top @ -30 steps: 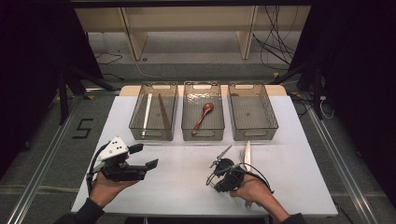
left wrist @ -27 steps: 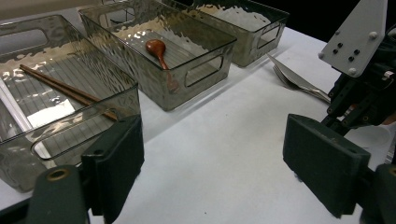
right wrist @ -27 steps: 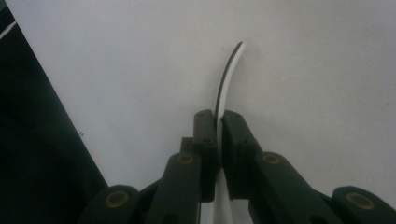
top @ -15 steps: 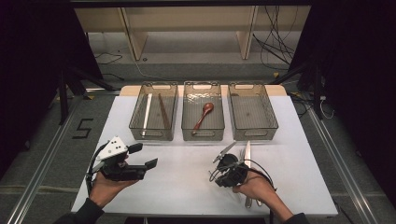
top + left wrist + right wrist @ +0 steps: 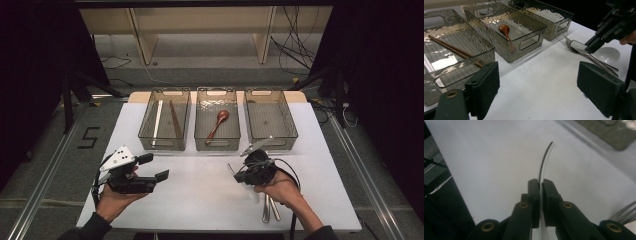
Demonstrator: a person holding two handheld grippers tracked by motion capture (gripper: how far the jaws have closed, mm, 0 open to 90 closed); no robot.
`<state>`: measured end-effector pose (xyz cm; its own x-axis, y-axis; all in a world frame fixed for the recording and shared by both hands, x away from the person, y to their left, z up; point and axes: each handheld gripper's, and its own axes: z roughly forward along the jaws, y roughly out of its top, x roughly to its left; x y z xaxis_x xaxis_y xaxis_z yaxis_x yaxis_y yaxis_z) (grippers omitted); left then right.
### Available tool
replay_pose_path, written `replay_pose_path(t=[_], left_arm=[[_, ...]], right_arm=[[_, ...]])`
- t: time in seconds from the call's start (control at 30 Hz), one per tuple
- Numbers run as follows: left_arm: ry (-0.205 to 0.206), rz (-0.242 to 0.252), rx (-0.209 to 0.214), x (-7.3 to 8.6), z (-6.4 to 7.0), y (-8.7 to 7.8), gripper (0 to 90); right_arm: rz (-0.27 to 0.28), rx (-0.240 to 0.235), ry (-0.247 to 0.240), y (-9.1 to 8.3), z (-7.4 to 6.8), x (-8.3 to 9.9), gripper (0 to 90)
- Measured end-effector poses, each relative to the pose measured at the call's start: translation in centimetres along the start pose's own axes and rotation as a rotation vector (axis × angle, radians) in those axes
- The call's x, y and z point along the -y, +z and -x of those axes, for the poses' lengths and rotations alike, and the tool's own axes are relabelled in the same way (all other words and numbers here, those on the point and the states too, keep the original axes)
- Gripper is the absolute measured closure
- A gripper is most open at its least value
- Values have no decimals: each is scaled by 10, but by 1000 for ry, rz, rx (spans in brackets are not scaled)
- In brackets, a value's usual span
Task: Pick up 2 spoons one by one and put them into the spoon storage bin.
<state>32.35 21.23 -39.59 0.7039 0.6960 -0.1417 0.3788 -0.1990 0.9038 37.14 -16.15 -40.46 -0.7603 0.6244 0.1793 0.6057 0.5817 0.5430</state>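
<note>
My right gripper (image 5: 239, 176) (image 5: 540, 182) is shut on the handle of a white spoon (image 5: 607, 53). In the right gripper view the spoon (image 5: 545, 157) shows edge-on as a thin curved strip between the jaws. From the left gripper view, the right gripper (image 5: 591, 46) pinches the handle over the white table (image 5: 200, 200), with the round bowl beyond it. My left gripper (image 5: 154, 167) (image 5: 541, 77) is held open at the front left, with nothing between its jaws.
Three clear bins stand in a row at the back. The left bin (image 5: 165, 142) holds chopsticks (image 5: 454, 48), the middle bin (image 5: 217, 145) holds a brown spoon (image 5: 218, 120), and the right bin (image 5: 270, 140) is bare. Metal cutlery (image 5: 268, 209) lies by the right hand.
The right hand and its gripper have moved a little to the right and toward the bins, turning as they went. The left gripper has stayed where it was.
</note>
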Motion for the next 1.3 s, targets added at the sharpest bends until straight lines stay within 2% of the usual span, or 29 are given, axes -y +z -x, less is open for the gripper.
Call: replay_pose_path(t=[0.33, 0.9, 1.0, 1.3], left_arm=[[-1, 2, -9, 2, -3, 0, 164], [4, 2, -16, 3, -6, 0, 155], [9, 0, -16, 3, -6, 0, 155], [16, 5, -15, 3, -6, -1, 155]], right_arm=[[106, 69, 29, -13, 22, -23, 865], [231, 165, 78, -19, 54, -90, 864], [245, 184, 80, -18, 57, -101, 864], [237, 242, 107, -3, 70, -125, 863]])
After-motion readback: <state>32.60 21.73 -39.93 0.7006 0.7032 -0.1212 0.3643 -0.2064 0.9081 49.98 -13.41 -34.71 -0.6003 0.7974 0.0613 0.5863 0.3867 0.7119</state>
